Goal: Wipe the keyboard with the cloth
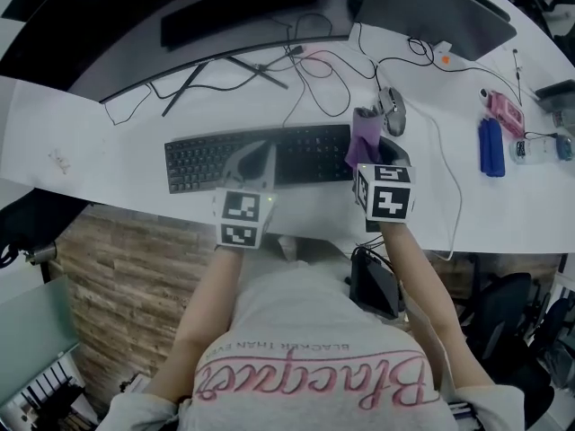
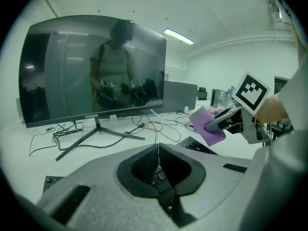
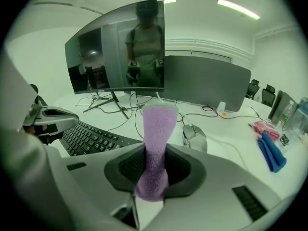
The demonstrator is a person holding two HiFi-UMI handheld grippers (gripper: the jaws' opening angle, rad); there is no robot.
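The black keyboard [image 1: 202,158] lies on the white desk [image 1: 81,151], in front of the monitor stand. My left gripper [image 1: 259,155] hovers over the keyboard's middle; its jaws meet with nothing between them, and keys show beneath them in the left gripper view [image 2: 158,150]. My right gripper [image 1: 368,146] sits at the keyboard's right end, shut on a purple cloth [image 1: 364,131]. The cloth [image 3: 156,129] sticks up and forward out of the jaws in the right gripper view, where the keyboard [image 3: 91,138] lies to the left. The left gripper view also shows the cloth [image 2: 206,128].
A grey mouse [image 1: 393,110] lies just beyond the right gripper. Black cables [image 1: 314,70] trail behind the keyboard around the monitor stand [image 1: 225,70]. A blue cloth [image 1: 490,146] and a pink item [image 1: 505,110] lie at the far right. The desk's front edge [image 1: 135,203] is close to the person.
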